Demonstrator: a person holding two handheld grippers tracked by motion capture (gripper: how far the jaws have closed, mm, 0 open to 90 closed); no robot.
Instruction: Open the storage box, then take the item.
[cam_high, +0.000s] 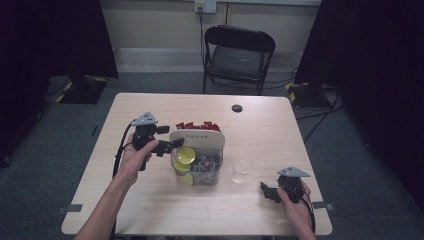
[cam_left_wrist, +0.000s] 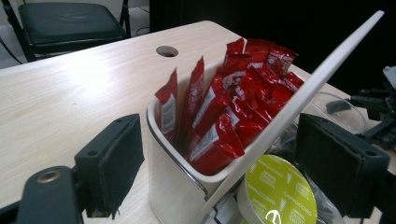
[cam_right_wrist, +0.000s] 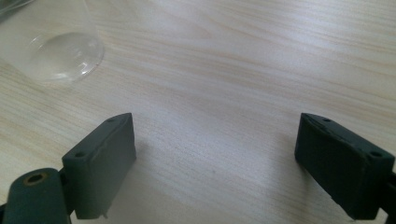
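Light wood table (cam_high: 150, 200), person's side at the near edge. Organizer box (cam_high: 197, 150) sits near the table's centre, slightly toward the near edge. Its rear compartment is white-walled and packed with red sachets (cam_left_wrist: 233, 102) standing upright. A pale flat divider panel (cam_left_wrist: 299, 102) slants across the box between the sachets and the front section. The front section is clear-walled; it holds yellow-green capsules (cam_left_wrist: 278, 191) with printed foil tops, plus other small items too blurred to identify.

Left claw (cam_high: 172, 145): held in the left hand (cam_high: 132, 157) at the box's left side, jaws spread wide. In the left gripper view the jaws straddle the box corner, one outside the white wall, the other over the capsule side. Contact with the box cannot be determined.

Clear plastic cup (cam_high: 242, 167): upright, just right of the box, apart from it.

Right claw (cam_high: 270, 192): held in the right hand (cam_high: 295, 200) near the table's near right corner, jaws wide, nothing between them but bare table. Cup lies ahead and to one side in the right gripper view (cam_right_wrist: 56, 51).

Small round hole (cam_high: 237, 108) in the table near the far edge. Black folding chair (cam_high: 237, 57) beyond the far edge.
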